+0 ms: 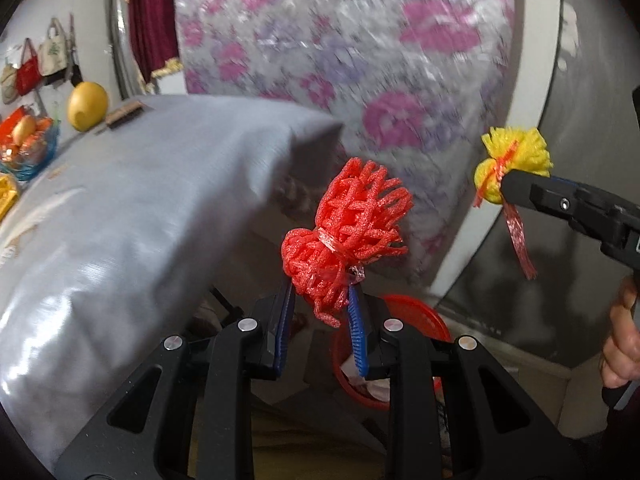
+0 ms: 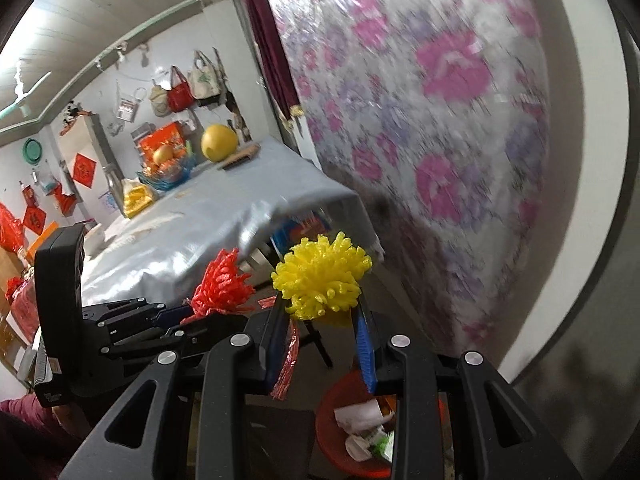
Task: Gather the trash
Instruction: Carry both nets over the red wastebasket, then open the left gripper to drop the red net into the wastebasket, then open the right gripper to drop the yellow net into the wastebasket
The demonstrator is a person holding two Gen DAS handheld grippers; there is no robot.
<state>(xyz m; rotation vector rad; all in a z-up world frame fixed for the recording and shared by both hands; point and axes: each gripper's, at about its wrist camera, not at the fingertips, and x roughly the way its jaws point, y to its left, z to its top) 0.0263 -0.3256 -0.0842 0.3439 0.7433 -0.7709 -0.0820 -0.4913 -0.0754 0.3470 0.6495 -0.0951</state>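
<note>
A red foam fruit net (image 1: pixel 344 236) tied with red ribbon sits between the blue pads of my left gripper (image 1: pixel 322 300), which is shut on it. A yellow foam fruit net (image 2: pixel 322 276) with a red ribbon tail is clamped in my right gripper (image 2: pixel 322 314). In the left wrist view the yellow net (image 1: pixel 514 164) and the right gripper (image 1: pixel 506 186) reach in from the right. In the right wrist view the red net (image 2: pixel 220 286) and left gripper (image 2: pixel 188 314) lie at the left. A red trash bin (image 2: pixel 332 432) holding white scraps stands on the floor below both; the same bin (image 1: pixel 420 316) shows under the left fingers.
A table with a grey cloth (image 1: pixel 140 208) fills the left, carrying a yellow pomelo (image 1: pixel 87 106), a brush and a blue bowl of fruit (image 1: pixel 28 148). A floral curtain (image 1: pixel 360 60) hangs behind. A hand (image 1: pixel 622 344) grips the right handle.
</note>
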